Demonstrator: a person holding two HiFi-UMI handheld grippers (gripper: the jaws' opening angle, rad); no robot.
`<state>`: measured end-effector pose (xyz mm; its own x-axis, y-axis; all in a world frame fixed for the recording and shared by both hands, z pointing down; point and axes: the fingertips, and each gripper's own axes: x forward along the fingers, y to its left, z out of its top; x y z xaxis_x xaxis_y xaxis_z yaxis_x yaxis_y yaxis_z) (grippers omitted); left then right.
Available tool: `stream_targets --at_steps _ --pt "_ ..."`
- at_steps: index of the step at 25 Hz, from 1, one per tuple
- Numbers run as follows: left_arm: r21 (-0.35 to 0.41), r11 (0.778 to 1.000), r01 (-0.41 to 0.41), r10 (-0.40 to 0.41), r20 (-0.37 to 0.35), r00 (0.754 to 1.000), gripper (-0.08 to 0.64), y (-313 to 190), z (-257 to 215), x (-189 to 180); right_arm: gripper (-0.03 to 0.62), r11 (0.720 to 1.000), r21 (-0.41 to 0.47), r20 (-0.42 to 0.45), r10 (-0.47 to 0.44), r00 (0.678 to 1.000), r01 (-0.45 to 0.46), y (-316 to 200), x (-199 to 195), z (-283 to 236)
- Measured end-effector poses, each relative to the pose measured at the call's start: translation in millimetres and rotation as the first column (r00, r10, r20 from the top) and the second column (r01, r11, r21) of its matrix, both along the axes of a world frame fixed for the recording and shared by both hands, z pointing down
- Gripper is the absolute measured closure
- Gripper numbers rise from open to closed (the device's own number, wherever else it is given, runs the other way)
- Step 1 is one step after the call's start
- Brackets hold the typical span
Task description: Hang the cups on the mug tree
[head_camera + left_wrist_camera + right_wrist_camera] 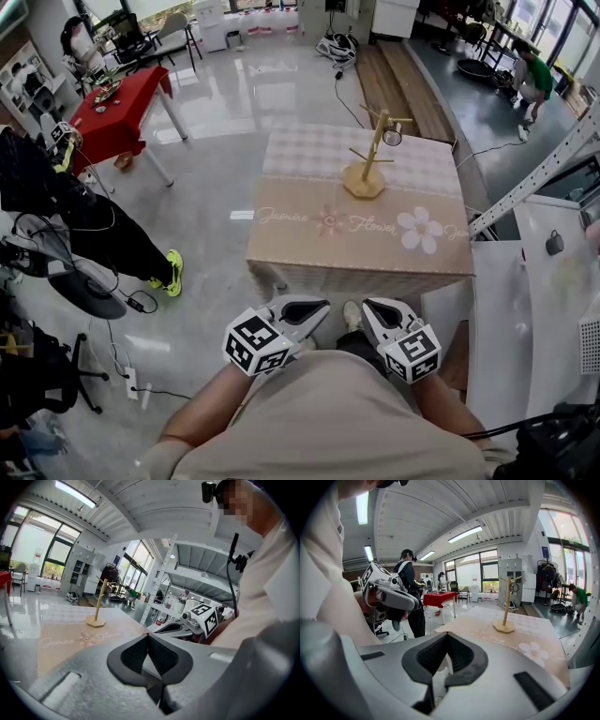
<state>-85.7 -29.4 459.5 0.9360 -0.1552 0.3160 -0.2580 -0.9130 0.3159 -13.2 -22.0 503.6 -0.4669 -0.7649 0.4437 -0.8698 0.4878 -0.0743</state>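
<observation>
Upright wooden mug tree [365,177], one cup [392,137] hanging from it

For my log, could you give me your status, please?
Left gripper, right gripper shut, empty. One cup hangs on mug tree. Nothing in the way.

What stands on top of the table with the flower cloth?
Only a wooden mug tree, with one cup hanging on an upper peg. The cloth covers everything beneath it, so that cannot be seen.
</observation>
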Motion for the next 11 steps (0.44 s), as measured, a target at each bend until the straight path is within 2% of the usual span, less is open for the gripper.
stream_targets --at_steps 11 --pt "-0.004 1.000 0.016 -0.016 0.007 1.000 0.552 -8 3 -2 0.580 0.999 0.015 -0.019 -0.035 0.999 0.035 -12 -4 1"
